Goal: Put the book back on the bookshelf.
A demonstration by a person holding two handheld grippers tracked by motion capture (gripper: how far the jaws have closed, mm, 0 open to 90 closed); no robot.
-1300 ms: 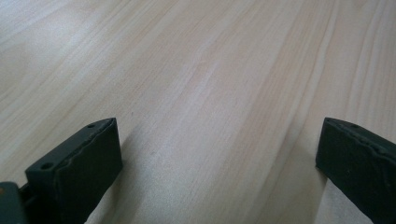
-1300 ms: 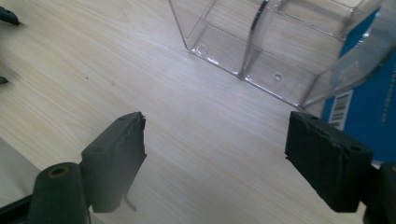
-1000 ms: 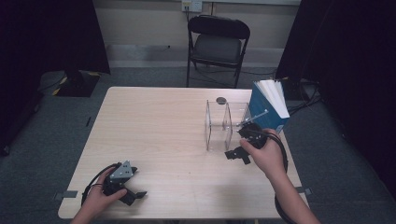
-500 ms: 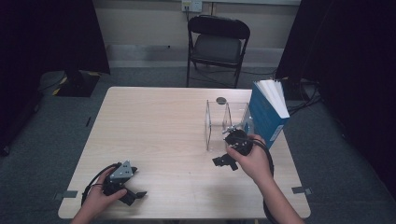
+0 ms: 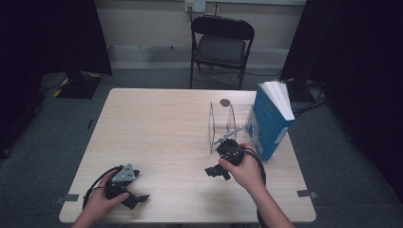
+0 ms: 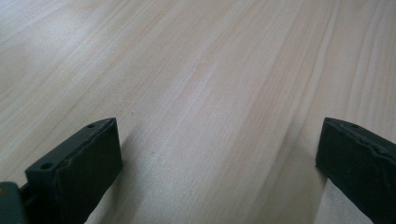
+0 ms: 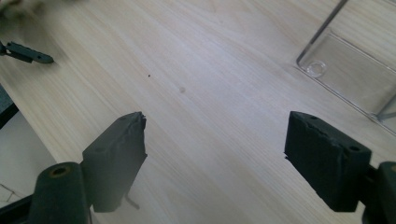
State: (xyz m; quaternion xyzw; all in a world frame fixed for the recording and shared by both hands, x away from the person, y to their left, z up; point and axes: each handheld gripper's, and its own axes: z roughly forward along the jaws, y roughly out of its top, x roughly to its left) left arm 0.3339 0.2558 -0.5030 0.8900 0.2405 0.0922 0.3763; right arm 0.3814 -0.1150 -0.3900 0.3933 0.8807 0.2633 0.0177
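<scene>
My left gripper (image 5: 135, 199) rests near the table's front left corner with a hand on it. Its jaws stand wide open over bare wood (image 6: 217, 154). My right gripper (image 5: 217, 173) is held low over the table, in front of a clear plastic stand (image 5: 228, 126). It is open too, with nothing between its jaws (image 7: 215, 154). A corner of the stand's base (image 7: 355, 70) lies beyond the right jaw. A thick blue book (image 5: 268, 123) stands upright against the stand's right side, pages up.
The light wooden table (image 5: 157, 128) has a small dark disc (image 5: 225, 101) behind the stand. A black folding chair (image 5: 222, 45) stands past the far edge. Cables trail from both grippers. The other gripper's black finger (image 7: 28, 53) shows far off at top left.
My right gripper has drawn back from the stand and the book, toward the near edge and to the left, and has sunk lower. The left gripper has stayed put.
</scene>
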